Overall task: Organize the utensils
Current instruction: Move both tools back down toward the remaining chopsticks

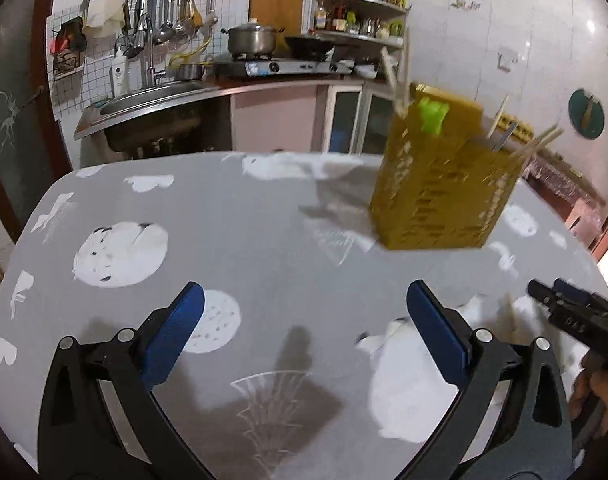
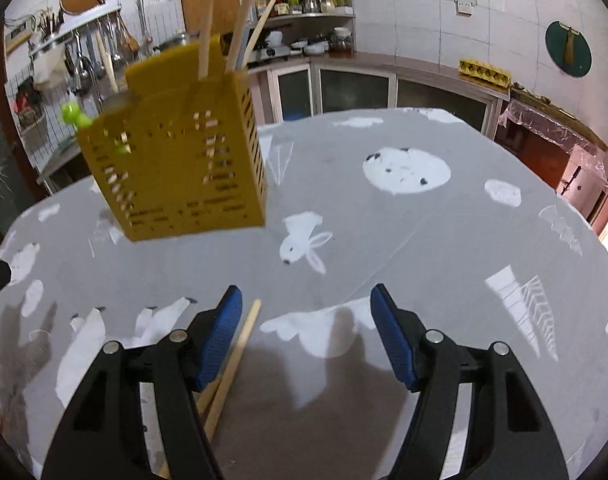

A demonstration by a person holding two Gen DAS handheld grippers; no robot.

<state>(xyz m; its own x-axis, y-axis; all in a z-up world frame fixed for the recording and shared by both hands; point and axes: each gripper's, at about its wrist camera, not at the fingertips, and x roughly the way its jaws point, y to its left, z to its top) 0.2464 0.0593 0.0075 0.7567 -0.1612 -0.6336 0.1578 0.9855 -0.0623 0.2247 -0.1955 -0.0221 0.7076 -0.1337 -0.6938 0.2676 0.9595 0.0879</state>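
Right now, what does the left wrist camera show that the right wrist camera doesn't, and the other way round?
Only the left wrist view shows the open left gripper, the sink and the steel pot on the stove. Only the right wrist view shows the open right gripper and the chopsticks lying on the table beside its left finger. Both show the yellow utensil holder with sticks in it, on the grey tablecloth.

Left gripper [image 1: 304, 320]: jaws spread wide, empty, above grey patterned tablecloth [image 1: 232, 216]. Yellow slotted plastic utensil holder [image 1: 440, 184] stands ahead right, containing wooden chopsticks [image 1: 538, 142].
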